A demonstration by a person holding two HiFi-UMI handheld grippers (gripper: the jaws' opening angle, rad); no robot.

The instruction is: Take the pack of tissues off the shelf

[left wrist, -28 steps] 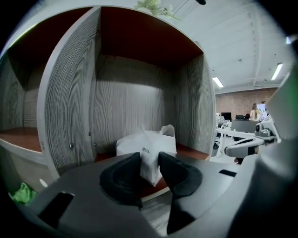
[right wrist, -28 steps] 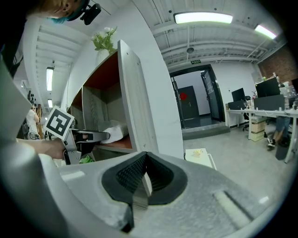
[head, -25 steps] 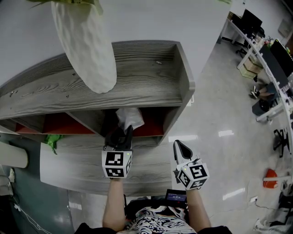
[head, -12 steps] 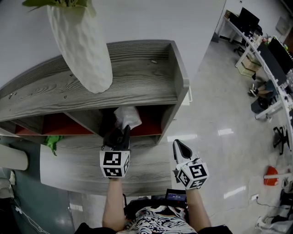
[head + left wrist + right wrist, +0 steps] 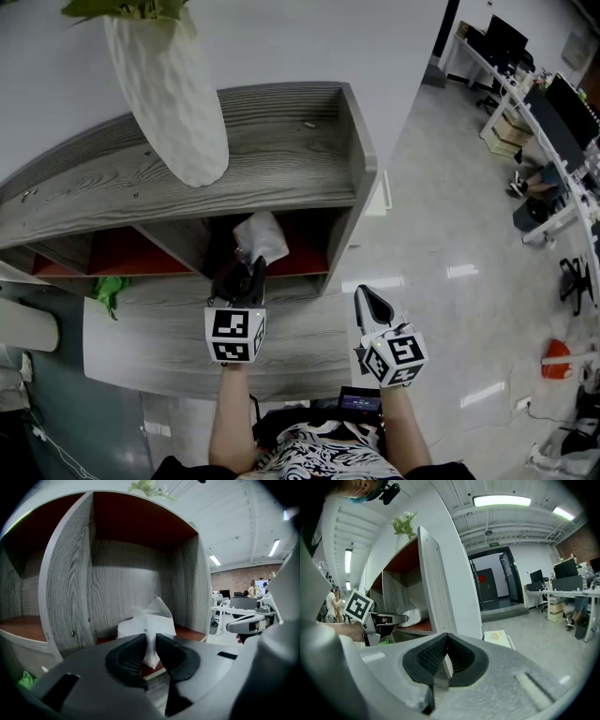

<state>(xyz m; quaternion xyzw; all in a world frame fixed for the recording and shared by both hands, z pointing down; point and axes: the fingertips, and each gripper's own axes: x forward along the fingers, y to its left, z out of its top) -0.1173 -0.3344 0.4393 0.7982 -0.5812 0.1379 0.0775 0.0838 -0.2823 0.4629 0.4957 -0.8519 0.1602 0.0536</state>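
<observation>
The white pack of tissues (image 5: 261, 236) lies in the right-hand compartment of the grey wooden shelf (image 5: 281, 141), on its red floor. In the left gripper view the pack (image 5: 146, 620) fills the middle of the compartment. My left gripper (image 5: 254, 269) reaches into the compartment's mouth. Its jaws have just been closing and now pinch the pack's crinkled front edge between the pads (image 5: 149, 644). My right gripper (image 5: 367, 298) hangs to the right, outside the shelf's end wall, shut and holding nothing (image 5: 444, 645).
A tall white vase (image 5: 169, 94) with green leaves stands on the shelf top. A green object (image 5: 106, 289) lies at the left of the lower board (image 5: 300, 337). To the right are a glossy floor and office desks (image 5: 553, 122).
The left gripper's jaws have drawn together round the front edge of the tissue pack. Both hands have kept their places.
</observation>
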